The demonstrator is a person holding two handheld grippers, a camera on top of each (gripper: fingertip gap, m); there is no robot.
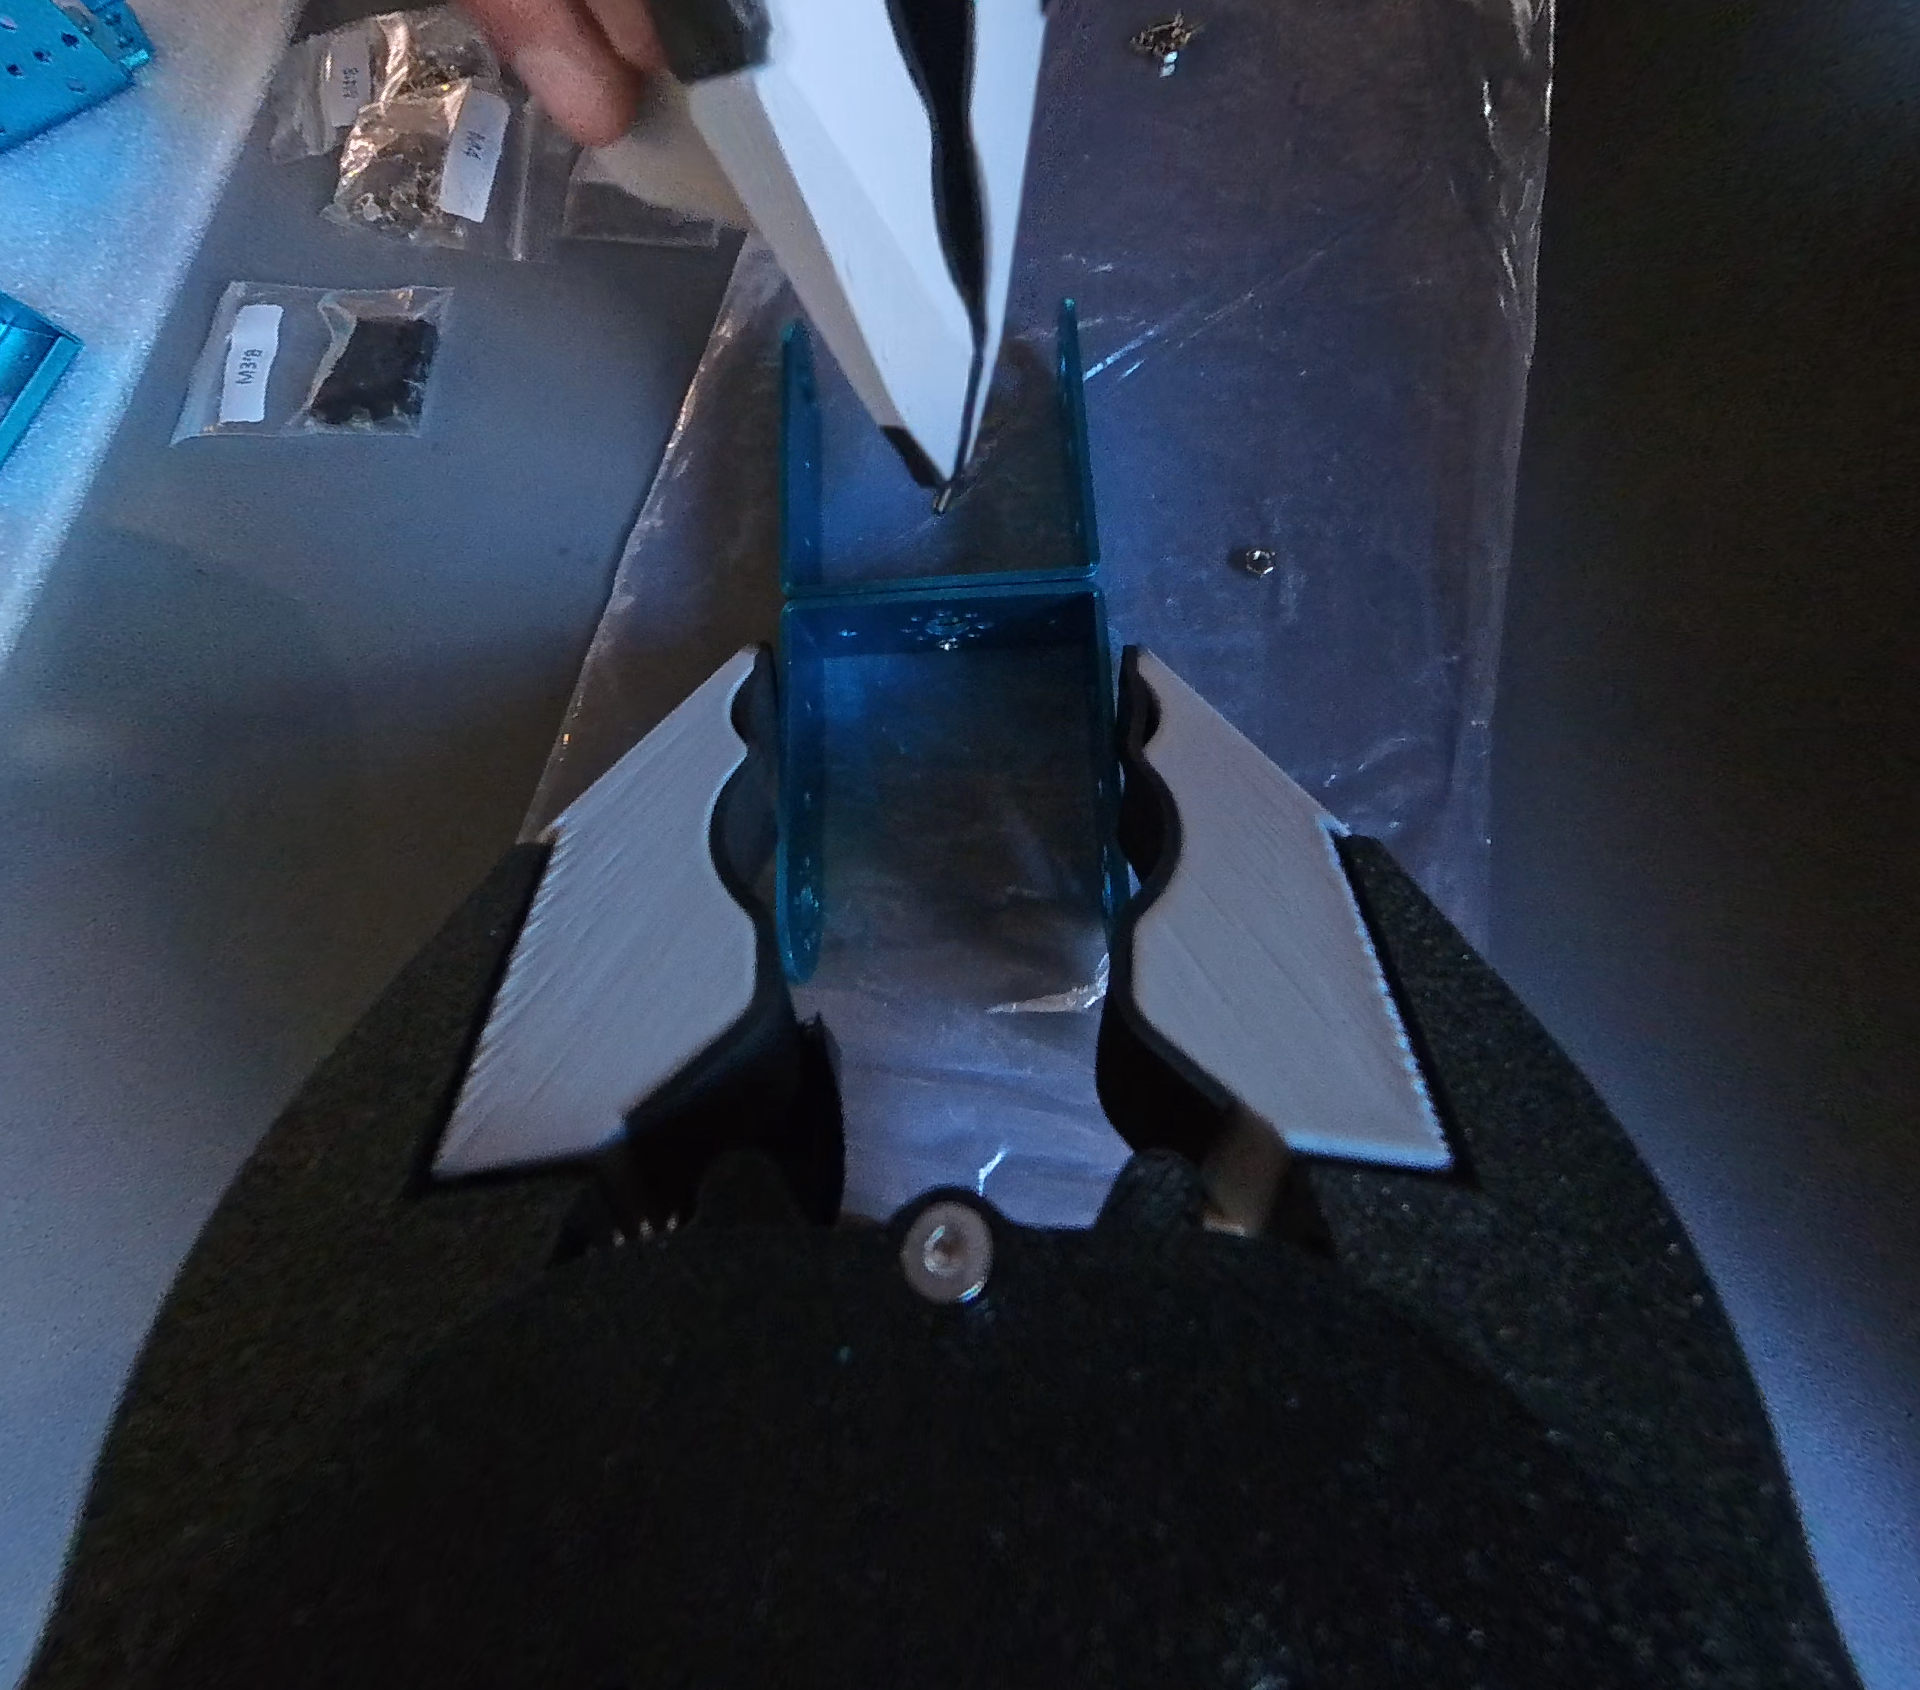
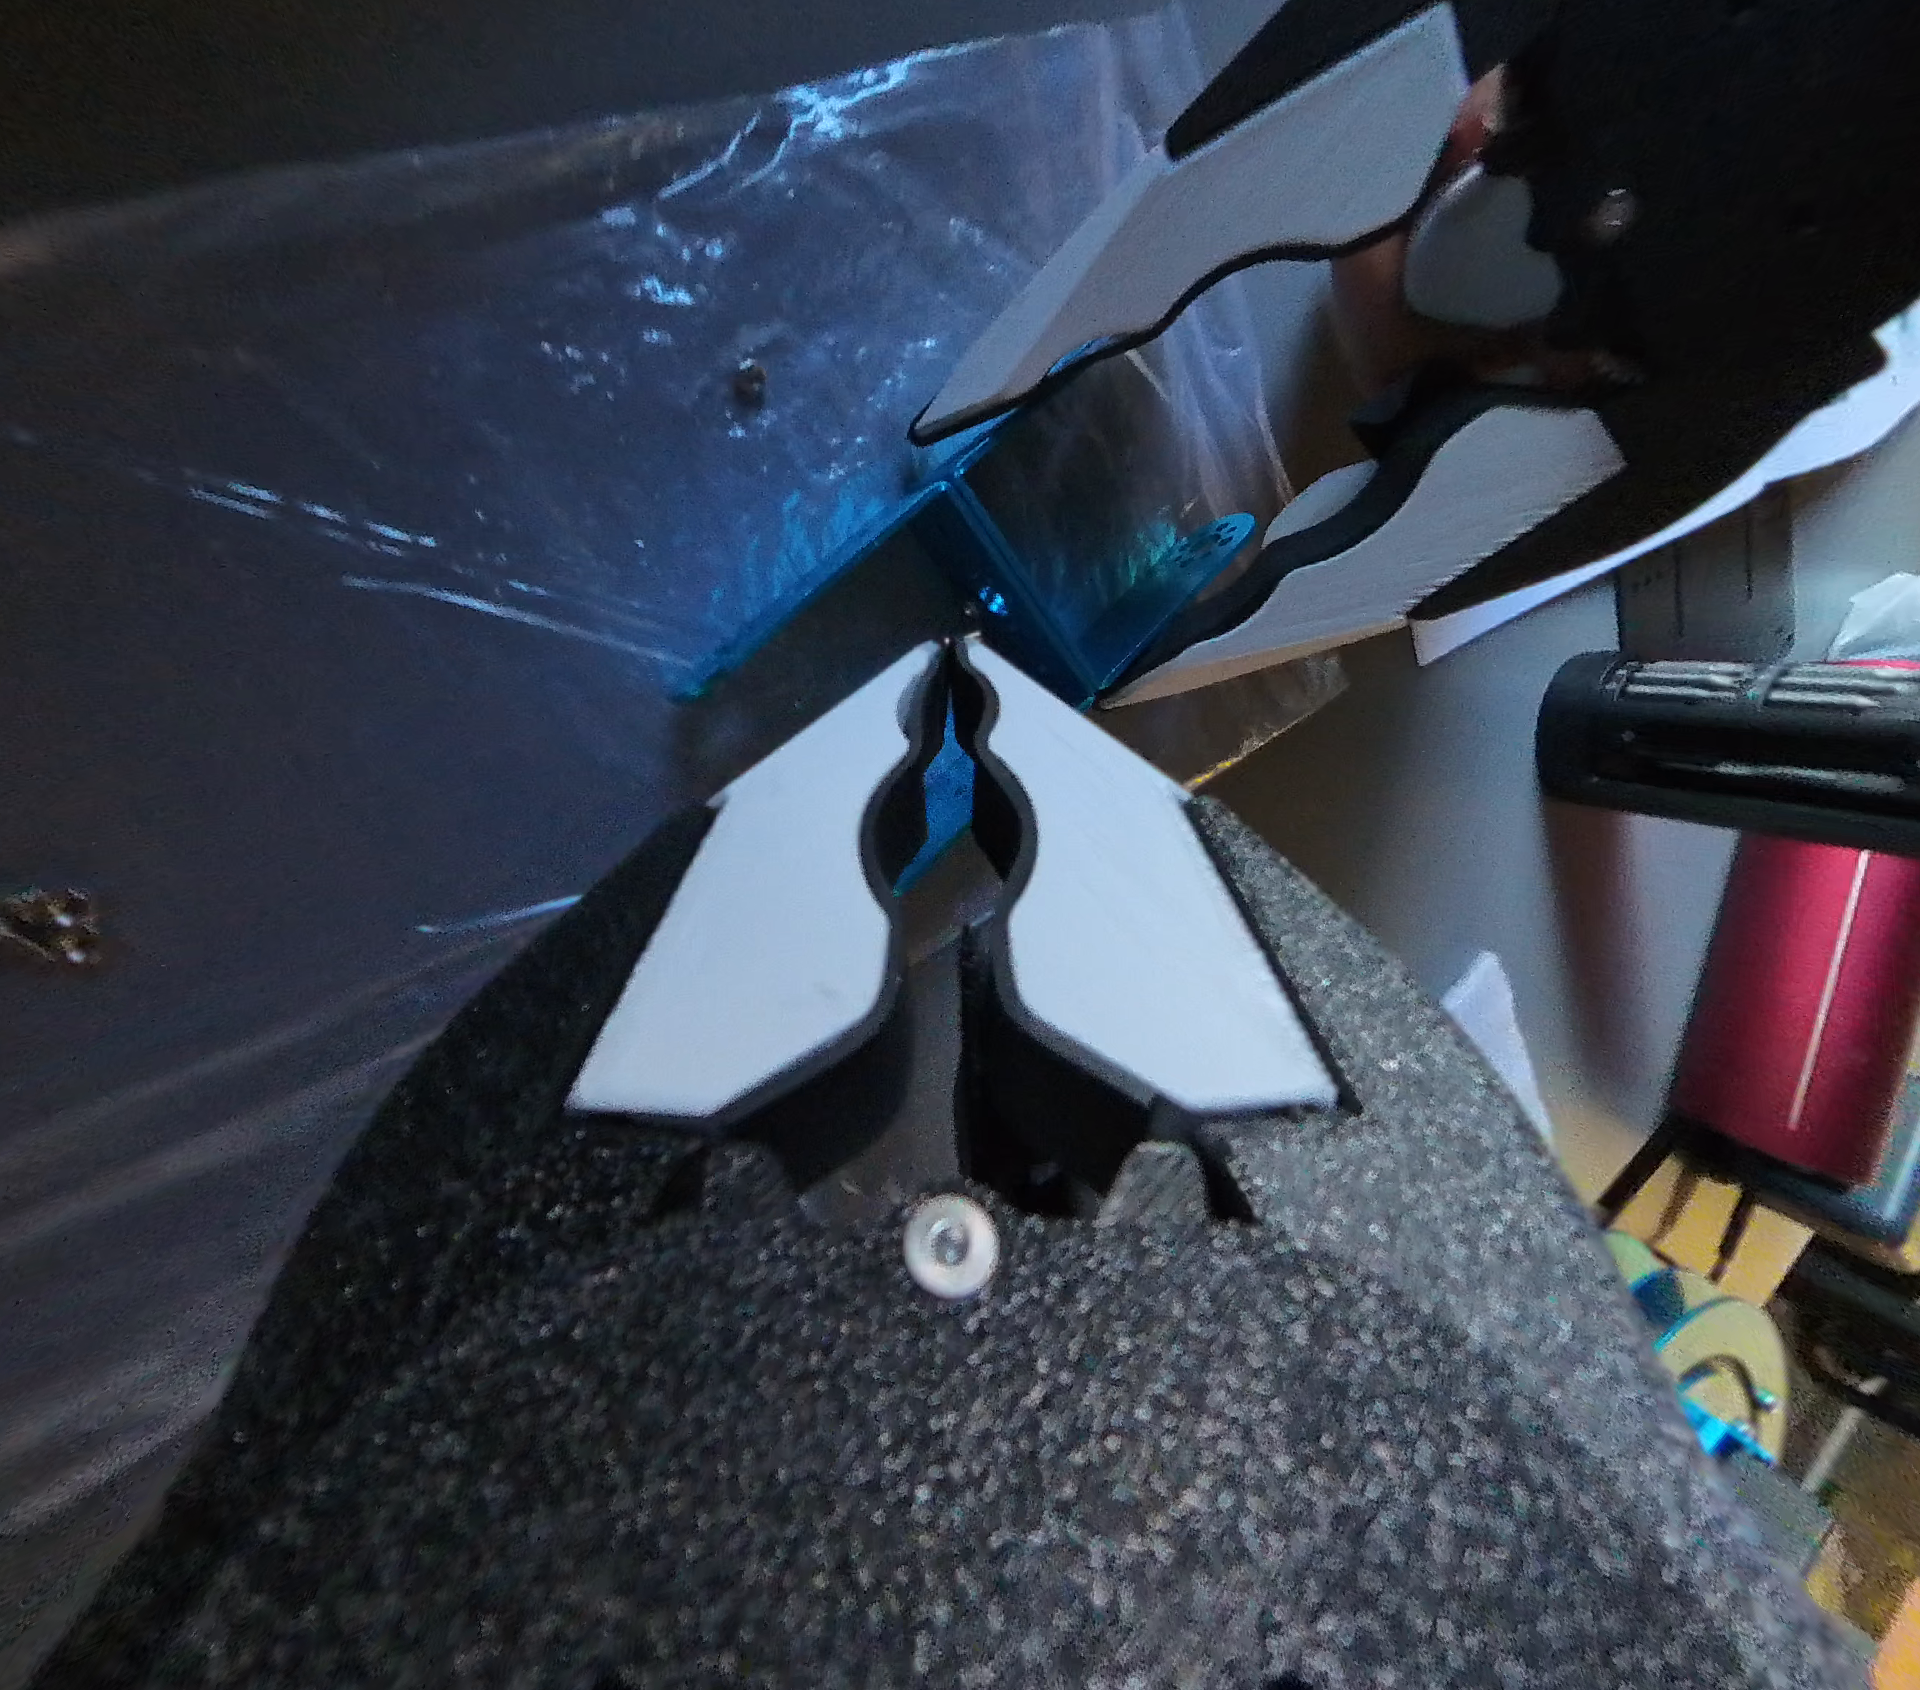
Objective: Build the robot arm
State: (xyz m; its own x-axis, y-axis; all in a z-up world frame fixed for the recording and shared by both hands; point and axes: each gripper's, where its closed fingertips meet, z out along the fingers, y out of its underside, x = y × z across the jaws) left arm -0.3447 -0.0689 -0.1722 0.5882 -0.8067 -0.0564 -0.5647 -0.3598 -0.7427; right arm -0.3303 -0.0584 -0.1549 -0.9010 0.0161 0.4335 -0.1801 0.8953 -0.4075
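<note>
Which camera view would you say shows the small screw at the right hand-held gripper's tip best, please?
The left wrist view: the small screw shows clearly at the closed tip of the right hand-held gripper, between the blue bracket walls. The right wrist view shows only a dark speck.

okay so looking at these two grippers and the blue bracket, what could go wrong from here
The small screw sits only at the very tips of the right gripper, so it may slip and drop. The left gripper clamps the blue bracket on a slick plastic sheet; pushing could tilt or slide it. Loose nuts nearby could scatter.
</note>
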